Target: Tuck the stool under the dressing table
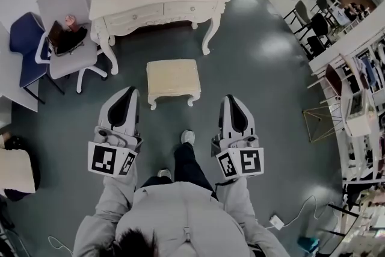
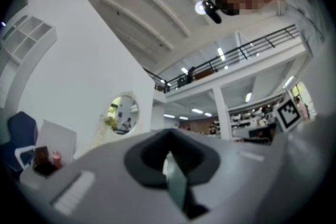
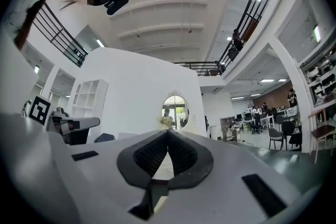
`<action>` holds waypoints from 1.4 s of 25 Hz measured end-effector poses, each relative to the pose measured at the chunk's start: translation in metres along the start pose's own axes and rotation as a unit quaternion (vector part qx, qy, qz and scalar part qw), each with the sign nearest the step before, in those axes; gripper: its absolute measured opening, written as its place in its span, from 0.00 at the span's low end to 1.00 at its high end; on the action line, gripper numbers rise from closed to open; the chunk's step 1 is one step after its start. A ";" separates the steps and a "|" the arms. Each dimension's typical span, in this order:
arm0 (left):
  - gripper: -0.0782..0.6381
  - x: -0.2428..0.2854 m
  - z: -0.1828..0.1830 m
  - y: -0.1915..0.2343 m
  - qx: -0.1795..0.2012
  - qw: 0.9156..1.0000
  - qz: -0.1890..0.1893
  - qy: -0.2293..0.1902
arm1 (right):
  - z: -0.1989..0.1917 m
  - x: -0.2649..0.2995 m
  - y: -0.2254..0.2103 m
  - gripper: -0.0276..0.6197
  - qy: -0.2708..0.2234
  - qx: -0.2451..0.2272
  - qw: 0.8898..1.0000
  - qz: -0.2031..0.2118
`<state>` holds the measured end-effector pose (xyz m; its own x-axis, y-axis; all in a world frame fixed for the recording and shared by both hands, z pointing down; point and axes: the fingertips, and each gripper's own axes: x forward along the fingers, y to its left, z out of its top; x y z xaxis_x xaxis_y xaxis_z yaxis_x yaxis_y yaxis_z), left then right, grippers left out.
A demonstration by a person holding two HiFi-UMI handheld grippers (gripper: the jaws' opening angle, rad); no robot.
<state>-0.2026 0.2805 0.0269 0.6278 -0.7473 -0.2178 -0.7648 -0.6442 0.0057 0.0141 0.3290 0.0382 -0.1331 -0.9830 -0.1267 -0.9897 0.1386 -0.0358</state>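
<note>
In the head view a cream padded stool [image 1: 173, 78] stands on the dark floor, a short way in front of the cream dressing table [image 1: 159, 3]. It sits outside the table's leg space. My left gripper [image 1: 130, 92] is held at the stool's near left and my right gripper [image 1: 231, 99] at its near right; neither touches it. Both are shut with nothing between their jaws. The left gripper view shows shut jaws [image 2: 169, 135] and the table's oval mirror [image 2: 122, 113] beyond. The right gripper view shows shut jaws [image 3: 168, 134] aimed at the same mirror [image 3: 176, 108].
A grey office chair [image 1: 72, 21] with a dark bag [image 1: 66, 39] on it stands left of the table, a blue chair [image 1: 24, 48] beside it. A gold wire frame [image 1: 322, 123] and shelving stand at the right. A cable and plug [image 1: 277, 222] lie near my feet [image 1: 187, 136].
</note>
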 end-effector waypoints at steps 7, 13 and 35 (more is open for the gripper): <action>0.12 0.051 -0.003 0.029 0.014 0.999 0.031 -0.010 | -0.002 0.074 -0.022 0.05 -0.010 0.003 0.999 0.038; 0.12 0.107 -0.003 0.052 0.024 0.998 0.063 -0.021 | 0.007 0.144 -0.050 0.05 -0.021 0.003 0.997 0.072; 0.12 0.213 -0.059 0.077 0.011 0.990 0.139 -0.003 | -0.045 0.262 -0.116 0.05 0.032 0.013 0.987 0.155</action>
<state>-0.1194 0.0618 0.0384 0.3923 -0.8938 -0.2175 -0.9108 -0.4105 0.0442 0.0919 0.0496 0.0538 -0.4335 -0.8982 -0.0727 -0.8992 0.4364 -0.0304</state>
